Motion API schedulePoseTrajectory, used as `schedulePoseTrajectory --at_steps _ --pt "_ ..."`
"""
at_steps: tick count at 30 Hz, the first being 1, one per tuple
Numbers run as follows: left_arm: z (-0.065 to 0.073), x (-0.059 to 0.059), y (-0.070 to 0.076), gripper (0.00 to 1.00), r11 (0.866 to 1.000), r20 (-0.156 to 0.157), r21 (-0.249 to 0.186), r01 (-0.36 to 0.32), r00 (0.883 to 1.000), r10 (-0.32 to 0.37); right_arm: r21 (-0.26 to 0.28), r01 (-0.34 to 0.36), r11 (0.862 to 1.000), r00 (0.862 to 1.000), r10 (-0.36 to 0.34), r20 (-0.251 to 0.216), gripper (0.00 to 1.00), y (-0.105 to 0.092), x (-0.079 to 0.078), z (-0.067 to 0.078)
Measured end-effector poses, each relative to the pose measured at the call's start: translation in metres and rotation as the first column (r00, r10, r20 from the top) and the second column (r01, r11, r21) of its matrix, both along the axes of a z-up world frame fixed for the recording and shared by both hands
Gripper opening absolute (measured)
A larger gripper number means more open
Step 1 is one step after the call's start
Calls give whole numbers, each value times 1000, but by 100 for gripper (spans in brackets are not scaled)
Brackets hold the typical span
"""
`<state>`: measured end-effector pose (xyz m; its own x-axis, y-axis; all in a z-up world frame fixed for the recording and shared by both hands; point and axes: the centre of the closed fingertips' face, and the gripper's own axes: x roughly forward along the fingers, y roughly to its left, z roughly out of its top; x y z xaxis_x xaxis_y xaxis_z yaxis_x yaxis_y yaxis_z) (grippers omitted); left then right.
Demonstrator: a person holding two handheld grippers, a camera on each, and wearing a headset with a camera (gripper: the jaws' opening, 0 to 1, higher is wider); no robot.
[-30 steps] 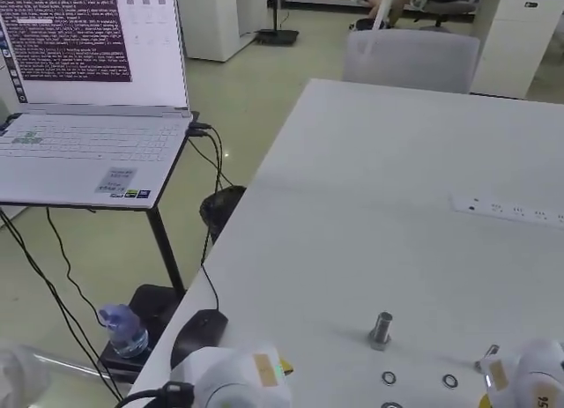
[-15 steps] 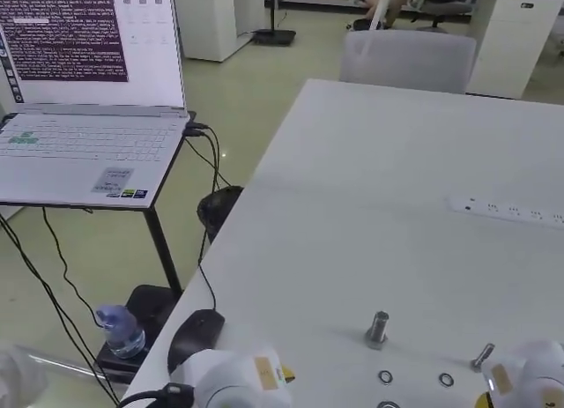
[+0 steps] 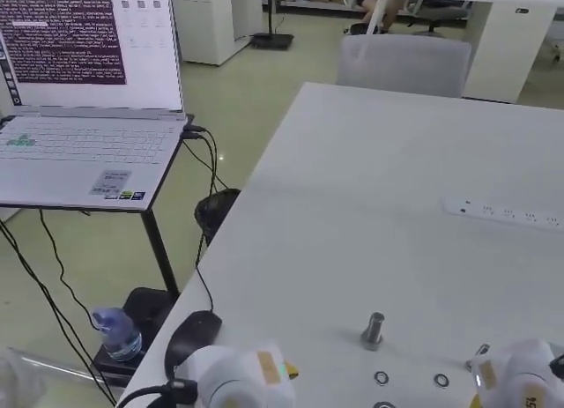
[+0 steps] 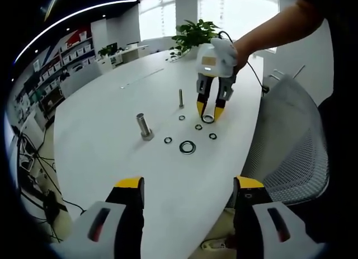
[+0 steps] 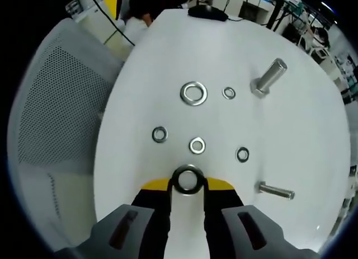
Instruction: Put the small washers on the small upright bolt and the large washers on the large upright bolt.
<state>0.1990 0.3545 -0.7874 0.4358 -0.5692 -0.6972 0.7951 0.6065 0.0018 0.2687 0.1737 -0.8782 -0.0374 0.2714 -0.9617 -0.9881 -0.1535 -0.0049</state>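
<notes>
Plainly, a large shiny washer (image 5: 175, 181) sits pinched in the right gripper (image 5: 188, 184).

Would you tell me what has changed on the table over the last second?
Nothing on the table visibly moved; the slight shift of the whole picture is the headset camera's. The large bolt, small bolt and loose washers stand where they were. The right gripper holds a washer now; whether that is new cannot be told.

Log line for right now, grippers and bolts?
left gripper: open | right gripper: shut on washer | large bolt: bare | small bolt: bare | loose washers: five on table
</notes>
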Motion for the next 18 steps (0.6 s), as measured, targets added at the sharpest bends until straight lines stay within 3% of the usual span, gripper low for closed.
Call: schedulePoseTrajectory --at_steps 2,9,18 --pt "1 0 0 64 1000 1 -1 -1 1000 1 8 41 999 999 -41 -11 22 1 0 0" --pt "0 -1 1 64 1000 -4 -3 -5 1000 5 -17 74 997 997 -74 -15 22 -2 0 2" --pt "-1 -2 3 64 1000 -1 -5 -2 1000 2 -24 136 990 990 -137 -40 22 -2 4 23"
